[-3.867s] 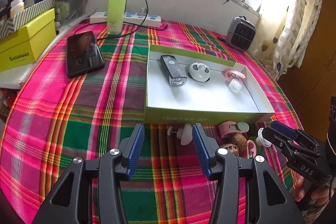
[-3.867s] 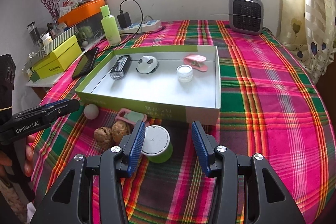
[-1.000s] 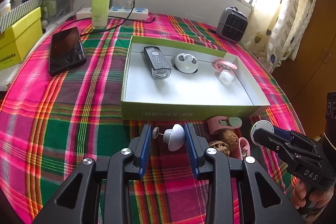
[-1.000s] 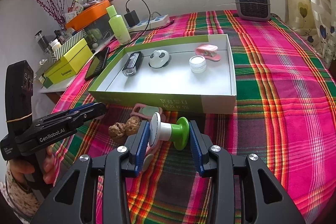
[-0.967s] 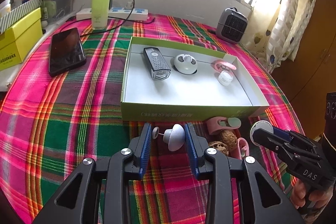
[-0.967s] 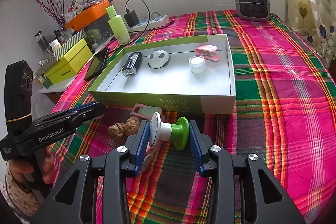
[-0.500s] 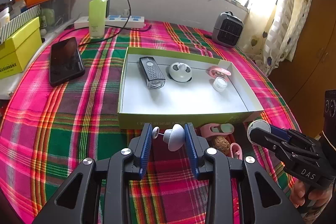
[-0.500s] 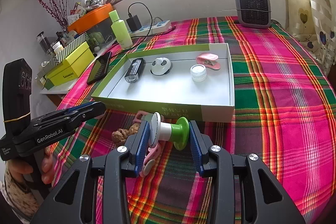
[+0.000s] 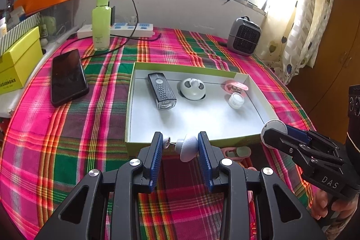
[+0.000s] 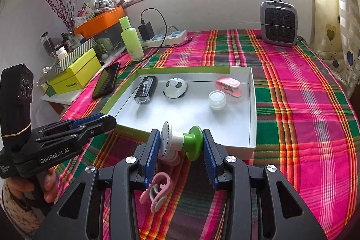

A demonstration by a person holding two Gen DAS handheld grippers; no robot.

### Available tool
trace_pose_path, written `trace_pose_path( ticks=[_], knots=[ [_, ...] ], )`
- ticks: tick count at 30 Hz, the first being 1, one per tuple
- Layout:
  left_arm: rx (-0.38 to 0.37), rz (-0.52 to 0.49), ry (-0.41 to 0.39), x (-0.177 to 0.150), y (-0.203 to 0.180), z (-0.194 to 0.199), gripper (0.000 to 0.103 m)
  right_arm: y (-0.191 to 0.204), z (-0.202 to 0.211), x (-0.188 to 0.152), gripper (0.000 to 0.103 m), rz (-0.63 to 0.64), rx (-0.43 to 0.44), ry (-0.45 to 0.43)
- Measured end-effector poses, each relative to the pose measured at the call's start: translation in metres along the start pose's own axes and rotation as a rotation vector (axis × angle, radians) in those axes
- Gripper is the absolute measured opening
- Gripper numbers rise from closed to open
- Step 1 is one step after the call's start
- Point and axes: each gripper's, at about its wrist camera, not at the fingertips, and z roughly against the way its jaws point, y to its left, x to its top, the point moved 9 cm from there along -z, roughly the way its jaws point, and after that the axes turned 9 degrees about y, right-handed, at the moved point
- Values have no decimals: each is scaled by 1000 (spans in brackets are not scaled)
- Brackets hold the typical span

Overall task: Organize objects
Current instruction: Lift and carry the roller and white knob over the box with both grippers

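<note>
My left gripper point(image 9: 180, 145) is shut on a small white mushroom-shaped piece point(image 9: 187, 147) and holds it just above the near wall of the green-edged white tray point(image 9: 202, 122). My right gripper point(image 10: 181, 142) is shut on a green-and-white spool point(image 10: 180, 141) and holds it over the tray's near wall point(image 10: 236, 143). The tray holds a black bike light point(image 9: 161, 90), a white panda-like dome point(image 9: 192, 89), a pink clip point(image 9: 235, 88) and a small white jar point(image 9: 235, 100). The right gripper also shows at the right of the left wrist view point(image 9: 276, 129).
Pink clips point(image 10: 157, 190) lie on the plaid cloth under my right gripper. A black phone point(image 9: 67, 75), a green bottle point(image 9: 101, 19), a power strip point(image 9: 126, 29) and yellow boxes point(image 9: 18, 62) are at the left. A grey heater point(image 9: 244, 36) stands at the back right.
Both grippers closed on their objects, lifted them off the cloth and moved forward over the tray's near wall. The walnuts have dropped out of sight.
</note>
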Motion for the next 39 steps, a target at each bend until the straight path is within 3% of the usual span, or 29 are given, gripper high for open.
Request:
trace_pose_path(
  ticks=[14, 20, 24, 29, 39],
  knots=[
    [3, 11, 12, 13, 4, -13, 30, -1, -12, 20, 36, 31, -15, 2],
    [6, 9, 15, 13, 4, -15, 30, -7, -21, 14, 36, 11, -14, 25],
    [7, 3, 11, 14, 4, -15, 30, -19, -4, 10, 36, -23, 1, -2],
    [2, 12, 6, 14, 5, -15, 30, -31, 3, -11, 36, -58, 1, 30],
    [4, 11, 3, 11, 5, -11, 30, -21, 0, -28, 36, -76, 60, 58]
  ],
)
